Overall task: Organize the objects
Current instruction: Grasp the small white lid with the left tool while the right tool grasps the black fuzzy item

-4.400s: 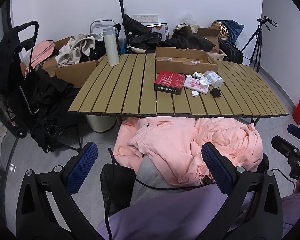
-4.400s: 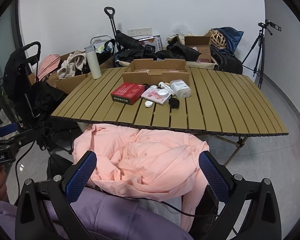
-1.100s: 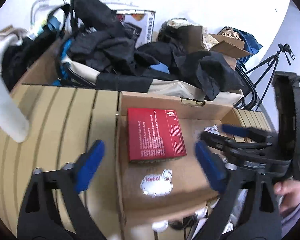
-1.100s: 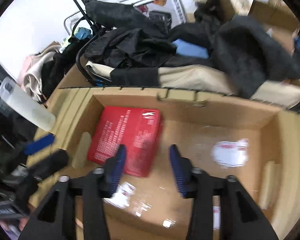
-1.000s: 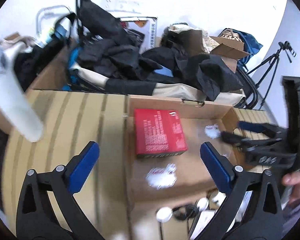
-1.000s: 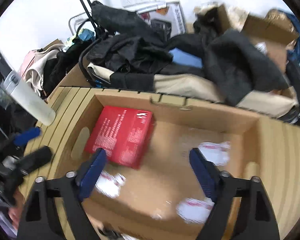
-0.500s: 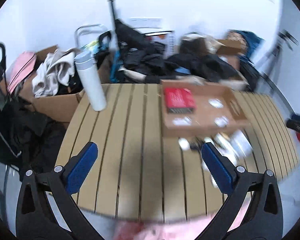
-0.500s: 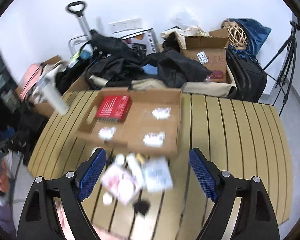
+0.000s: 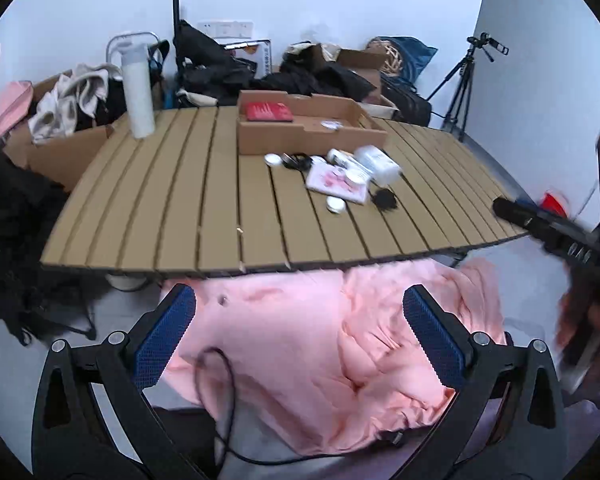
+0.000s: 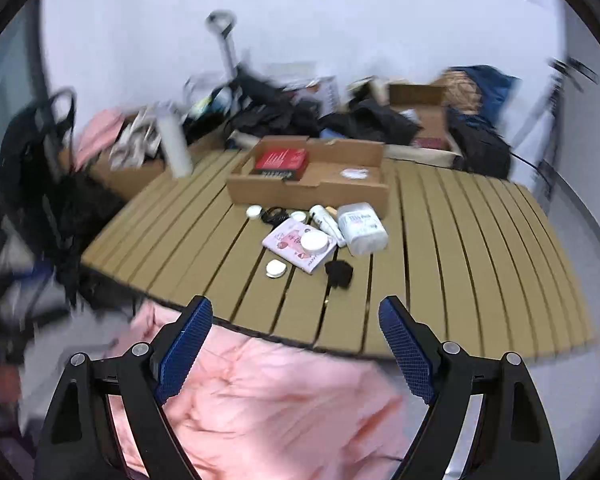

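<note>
A shallow cardboard box (image 9: 260,138) (image 10: 300,194) stands on the slatted wooden table (image 9: 180,200) (image 10: 460,240), with a red box (image 9: 268,112) (image 10: 282,160) lying in its left end. In front of it lie loose items: a white tub (image 10: 362,228), a pink packet (image 10: 296,246), a small bottle (image 10: 326,218), round lids (image 10: 276,269) and a black clump (image 10: 340,273). My left gripper (image 9: 300,332) hangs open and empty over pink fabric, short of the table's near edge. My right gripper (image 10: 296,344) is open and empty too, at that edge.
A tall white flask (image 9: 138,92) stands at the table's far left corner. Pink fabric (image 9: 320,340) lies below the near edge. Bags, dark clothes and boxes pile up behind the table, a tripod (image 9: 460,88) stands at the right. The other hand-held gripper (image 9: 556,232) shows at the right rim.
Both grippers have pulled back from over the cardboard box to the table's near edge. The red box stays in the box. The right gripper's jaws went from narrow to wide.
</note>
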A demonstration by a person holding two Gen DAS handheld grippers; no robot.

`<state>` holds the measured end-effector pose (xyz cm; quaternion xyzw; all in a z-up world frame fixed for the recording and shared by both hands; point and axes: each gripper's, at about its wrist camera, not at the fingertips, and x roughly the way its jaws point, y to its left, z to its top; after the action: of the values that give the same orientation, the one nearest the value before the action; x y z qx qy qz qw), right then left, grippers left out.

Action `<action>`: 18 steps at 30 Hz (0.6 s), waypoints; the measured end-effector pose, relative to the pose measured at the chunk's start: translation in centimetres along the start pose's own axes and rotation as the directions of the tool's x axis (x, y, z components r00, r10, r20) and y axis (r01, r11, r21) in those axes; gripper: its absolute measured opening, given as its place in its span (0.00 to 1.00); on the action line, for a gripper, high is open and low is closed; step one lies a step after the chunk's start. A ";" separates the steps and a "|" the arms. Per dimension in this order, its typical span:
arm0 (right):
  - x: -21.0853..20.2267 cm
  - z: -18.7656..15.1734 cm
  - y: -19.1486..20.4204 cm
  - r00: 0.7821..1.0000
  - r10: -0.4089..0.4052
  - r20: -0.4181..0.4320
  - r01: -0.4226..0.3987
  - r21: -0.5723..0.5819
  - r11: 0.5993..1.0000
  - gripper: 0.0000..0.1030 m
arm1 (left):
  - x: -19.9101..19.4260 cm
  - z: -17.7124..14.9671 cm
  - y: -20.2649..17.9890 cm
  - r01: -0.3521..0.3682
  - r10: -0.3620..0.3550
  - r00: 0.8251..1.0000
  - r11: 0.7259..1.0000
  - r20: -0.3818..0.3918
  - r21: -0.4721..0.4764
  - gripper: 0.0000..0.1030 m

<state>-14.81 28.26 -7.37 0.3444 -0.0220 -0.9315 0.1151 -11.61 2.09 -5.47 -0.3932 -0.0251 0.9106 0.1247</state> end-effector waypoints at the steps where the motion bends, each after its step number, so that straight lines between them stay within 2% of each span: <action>1: 0.1 -1.1 0.1 1.000 -0.013 0.015 0.013 0.040 0.999 0.86 | 0.4 0.1 -0.4 -0.024 0.024 1.000 0.999 -0.007 0.025 1.00; 2: 0.5 -1.8 0.2 1.000 -0.014 0.006 0.014 0.066 0.998 0.86 | 0.5 0.1 -0.8 -0.045 0.046 0.999 0.998 -0.008 0.043 1.00; 4: 2.0 -2.1 1.0 0.997 0.020 -0.076 -0.017 0.043 0.999 0.86 | 0.3 0.1 -1.2 -0.059 0.059 0.998 0.996 0.013 0.060 1.00; 7: 1.4 -2.0 2.2 1.000 0.010 -0.026 -0.010 -0.005 1.000 0.86 | -0.2 -0.4 -1.5 -0.055 0.053 0.998 0.997 0.037 0.059 1.00; 10: 1.5 -2.4 2.6 0.999 0.027 -0.023 -0.027 -0.005 1.000 0.86 | 0.2 -0.9 -1.4 -0.064 0.062 0.998 0.996 0.021 0.068 1.00; 12: 1.9 -2.8 2.1 0.999 -0.040 -0.027 0.040 0.020 0.999 0.86 | 0.5 -1.1 -1.3 -0.043 0.042 0.999 0.997 0.013 0.059 1.00; 14: 2.4 -2.9 1.7 0.997 -0.065 -0.037 0.065 0.015 0.998 0.86 | 0.9 -1.1 -1.4 -0.013 0.013 1.000 0.999 -0.002 0.050 1.00; 18: 2.6 -3.1 1.0 0.999 -0.024 -0.039 0.025 0.030 0.999 0.86 | 2.2 -0.9 -1.7 0.015 -0.013 0.999 0.999 -0.030 0.040 1.00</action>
<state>-14.54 26.85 -11.23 0.3645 -0.0295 -0.9255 0.0989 -12.09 4.24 -7.42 -0.4040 -0.0078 0.9041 0.1392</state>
